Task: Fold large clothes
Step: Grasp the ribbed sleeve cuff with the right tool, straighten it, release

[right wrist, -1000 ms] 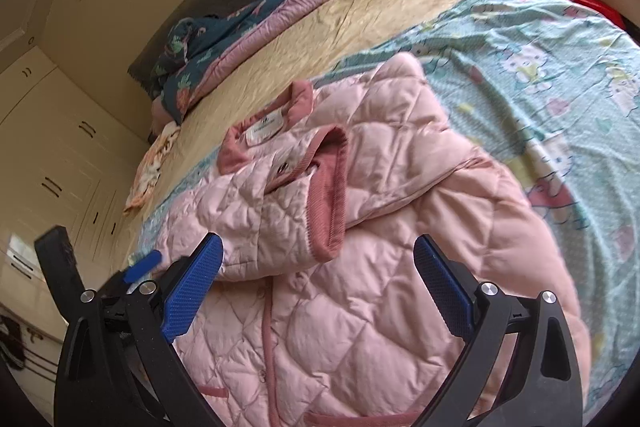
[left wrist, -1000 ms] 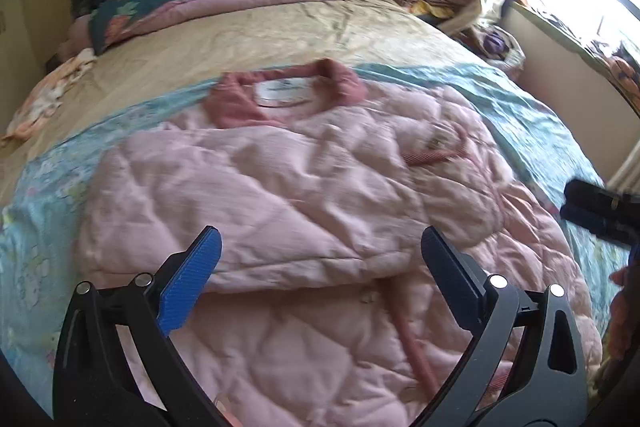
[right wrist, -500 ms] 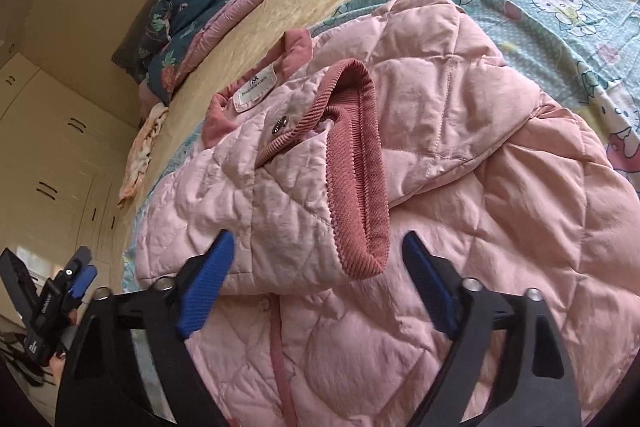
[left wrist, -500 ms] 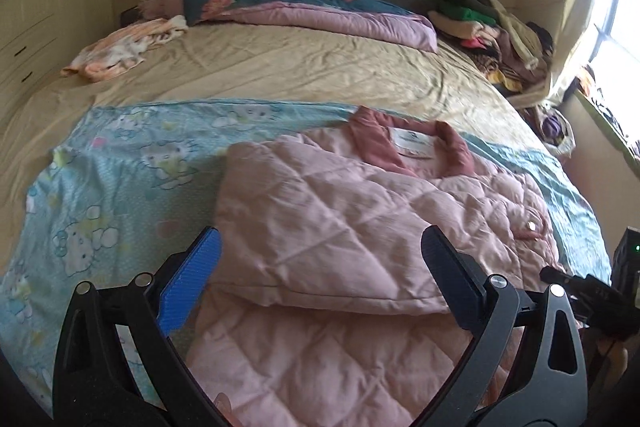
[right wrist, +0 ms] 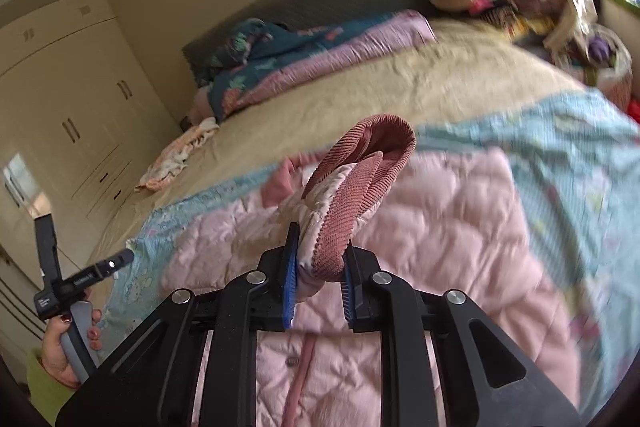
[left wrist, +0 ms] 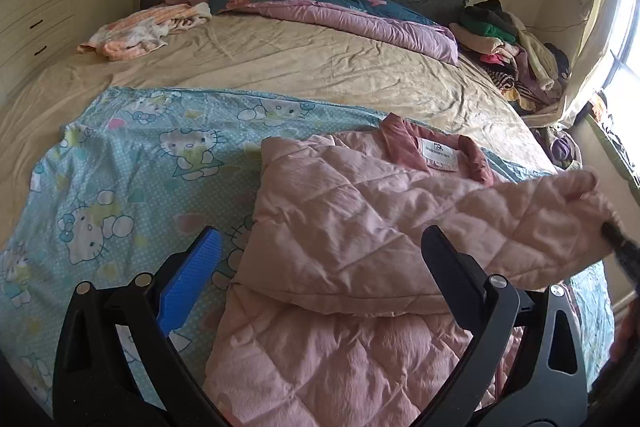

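Observation:
A pink quilted jacket (left wrist: 344,227) lies on a blue Hello Kitty sheet (left wrist: 132,167) on the bed, collar and label away from me, one sleeve folded across its body. My left gripper (left wrist: 320,259) is open and empty, hovering over the jacket's lower left edge. My right gripper (right wrist: 318,267) is shut on the sleeve's ribbed dusty-pink cuff (right wrist: 352,187) and holds it lifted above the jacket (right wrist: 440,219). In the left wrist view the lifted sleeve end (left wrist: 568,195) shows at the right, with the right gripper's tip (left wrist: 624,255) beside it.
A beige sheet (left wrist: 300,63) covers the far half of the bed. A teal floral and mauve duvet (left wrist: 320,3) lies by the grey headboard. An orange-white cloth (left wrist: 140,31) lies far left. A clothes pile (left wrist: 508,43) sits far right. Cupboards (right wrist: 68,115) line the left wall.
My right gripper has closed on the sleeve cuff and lifted it off the jacket. My left gripper stayed open and shifted left, so the jacket now sits more to its right.

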